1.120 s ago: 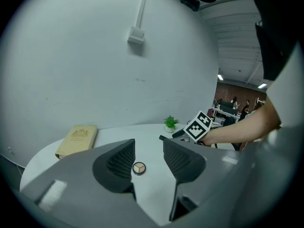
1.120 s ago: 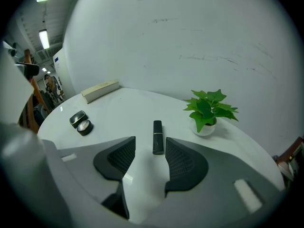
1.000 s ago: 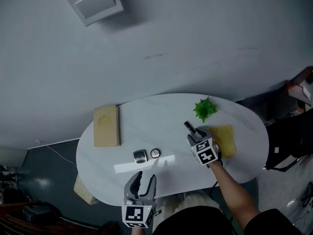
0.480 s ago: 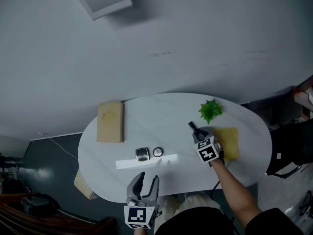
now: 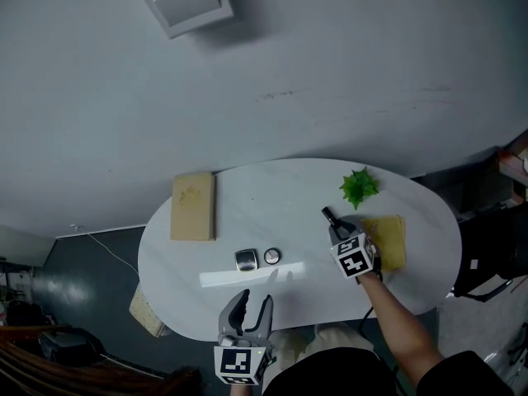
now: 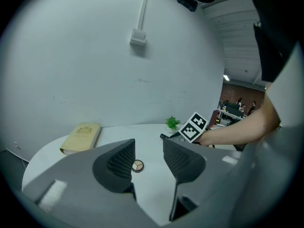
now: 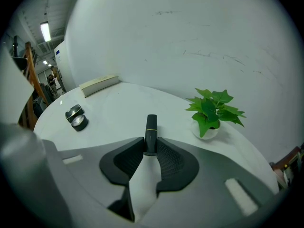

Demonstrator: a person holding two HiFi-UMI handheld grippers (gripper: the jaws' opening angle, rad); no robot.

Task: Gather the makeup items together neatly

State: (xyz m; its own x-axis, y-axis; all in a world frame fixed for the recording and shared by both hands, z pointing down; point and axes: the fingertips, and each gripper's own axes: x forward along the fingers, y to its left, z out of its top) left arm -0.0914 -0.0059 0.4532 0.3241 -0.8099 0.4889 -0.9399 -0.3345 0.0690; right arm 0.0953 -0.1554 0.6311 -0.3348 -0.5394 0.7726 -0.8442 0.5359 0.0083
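Note:
A black lipstick tube [image 7: 151, 129] with a gold band lies on the white oval table [image 5: 280, 192], just left of a yellow pad. My right gripper [image 7: 151, 148] is shut on its near end, and the tip [image 5: 327, 214] pokes out past the jaws. Two compacts sit together left of centre: a square dark one [image 5: 246, 260] and a round one [image 5: 272, 256]. They also show small at the left of the right gripper view, the square compact [image 7: 73, 112] behind the round one [image 7: 79, 122]. At the table's near edge my left gripper [image 5: 252, 308] hangs open and empty, with the round compact [image 6: 137, 166] beyond its jaws.
A tan book [image 5: 192, 206] lies at the table's left end. A small potted plant [image 5: 360, 186] stands at the back right, close behind the lipstick. The yellow pad [image 5: 389, 239] lies under my right hand. Dark floor surrounds the table.
The whole scene has slid slightly right and down in the head view. My right gripper stays at the lipstick and the left gripper stays at the near edge.

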